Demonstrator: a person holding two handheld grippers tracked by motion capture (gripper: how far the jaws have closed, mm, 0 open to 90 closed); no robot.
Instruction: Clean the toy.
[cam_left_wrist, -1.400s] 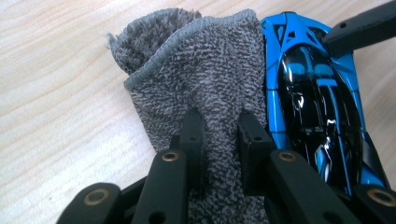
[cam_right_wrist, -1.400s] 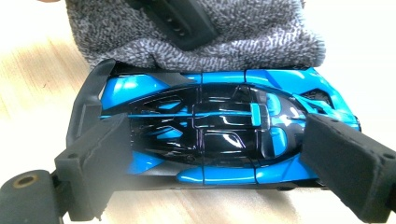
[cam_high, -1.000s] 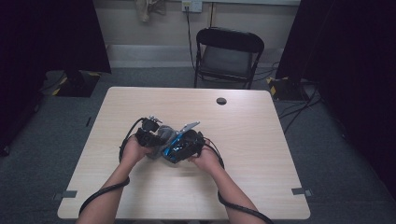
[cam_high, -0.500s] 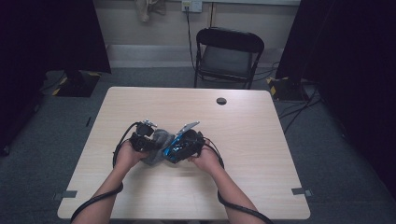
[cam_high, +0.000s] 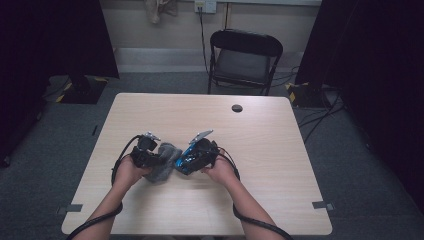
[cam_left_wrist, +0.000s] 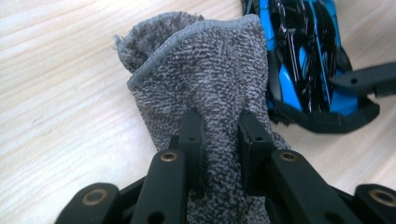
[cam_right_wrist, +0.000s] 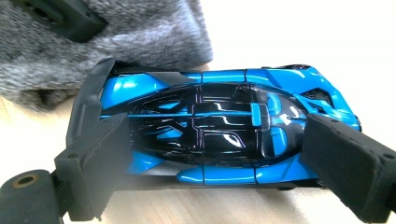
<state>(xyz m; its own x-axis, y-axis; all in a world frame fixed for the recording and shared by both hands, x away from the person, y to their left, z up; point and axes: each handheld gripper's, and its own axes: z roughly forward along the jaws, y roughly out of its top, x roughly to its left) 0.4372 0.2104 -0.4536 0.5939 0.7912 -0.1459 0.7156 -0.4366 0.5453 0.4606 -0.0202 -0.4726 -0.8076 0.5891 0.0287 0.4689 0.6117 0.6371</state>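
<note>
A grey terry cloth (cam_left_wrist: 205, 79) lies bunched on the wooden table (cam_high: 280, 150), and my left gripper (cam_left_wrist: 219, 126) is shut on its near end. The cloth's far end touches a blue and black toy car (cam_left_wrist: 303, 51). In the right gripper view the car (cam_right_wrist: 224, 121) sits lengthwise between the two pads of my right gripper (cam_right_wrist: 224, 156), which is shut on it nose and tail. The cloth (cam_right_wrist: 140, 28) lies against the car's far side. From above, the left gripper (cam_high: 156, 159), cloth (cam_high: 166, 162), car (cam_high: 185, 160) and right gripper (cam_high: 192, 157) sit together left of the table's middle.
A small black round cap (cam_high: 237, 108) lies near the table's far edge. A black folding chair (cam_high: 245, 60) stands behind the table. Cables trail from both grippers over the near edge. Dark curtains hang at both sides.
My left hand has slid left and slightly toward the person, drawing the cloth along the car's side. The right hand and the car have stayed put.
</note>
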